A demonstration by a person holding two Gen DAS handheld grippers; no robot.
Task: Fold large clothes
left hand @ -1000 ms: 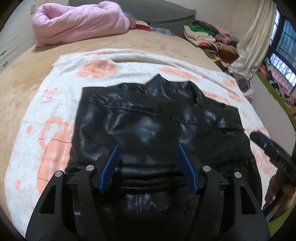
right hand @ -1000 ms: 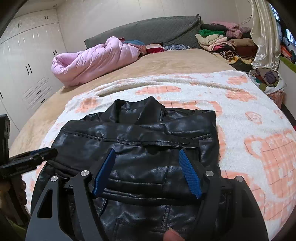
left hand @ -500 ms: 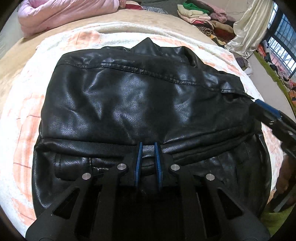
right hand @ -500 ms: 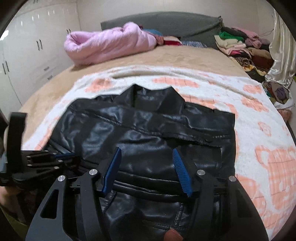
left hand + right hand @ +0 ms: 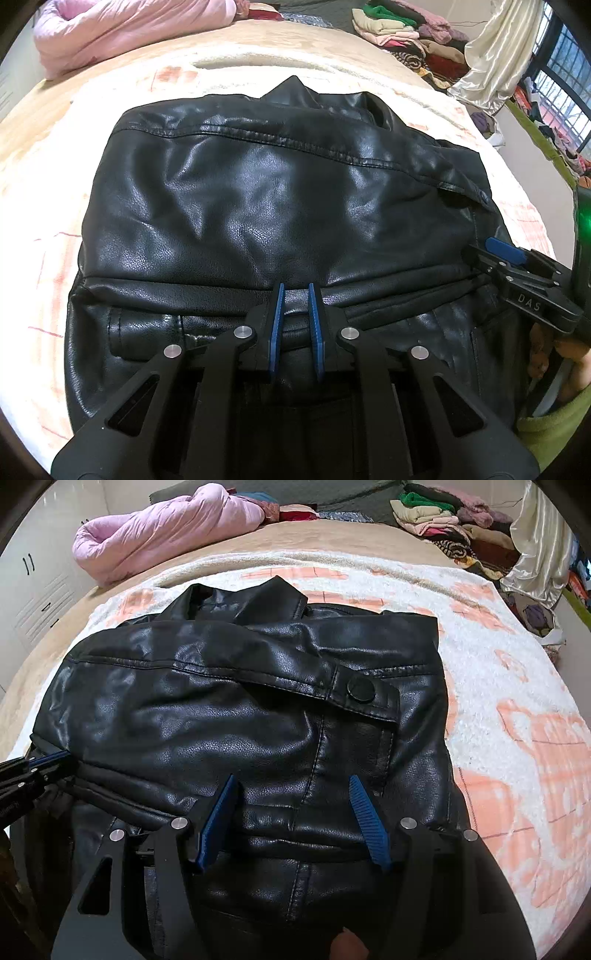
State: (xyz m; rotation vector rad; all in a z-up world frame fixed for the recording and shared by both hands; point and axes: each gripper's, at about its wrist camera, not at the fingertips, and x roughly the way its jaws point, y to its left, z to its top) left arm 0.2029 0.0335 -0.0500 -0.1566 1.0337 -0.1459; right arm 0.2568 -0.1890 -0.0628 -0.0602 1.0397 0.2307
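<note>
A: Where does the left gripper (image 5: 295,291) sit?

B: At the near hem of the glossy black leather jacket (image 5: 258,206), its blue pads nearly together with a ridge of leather pinched between them.

A: And the right gripper (image 5: 291,786)?

B: Over the same hem further along; its jaws are opening, spread apart with leather lying between them, pads not pressing (a fingertip shows at the bottom edge).

A: What's under the jacket?

B: A fluffy white blanket with orange check patches (image 5: 524,716), spread on a tan bed (image 5: 332,535). The jacket lies folded, collar pointing away.

A: Beyond?

B: A rolled pink quilt (image 5: 166,528), a stack of folded clothes (image 5: 443,513), a cream curtain (image 5: 495,62).
</note>
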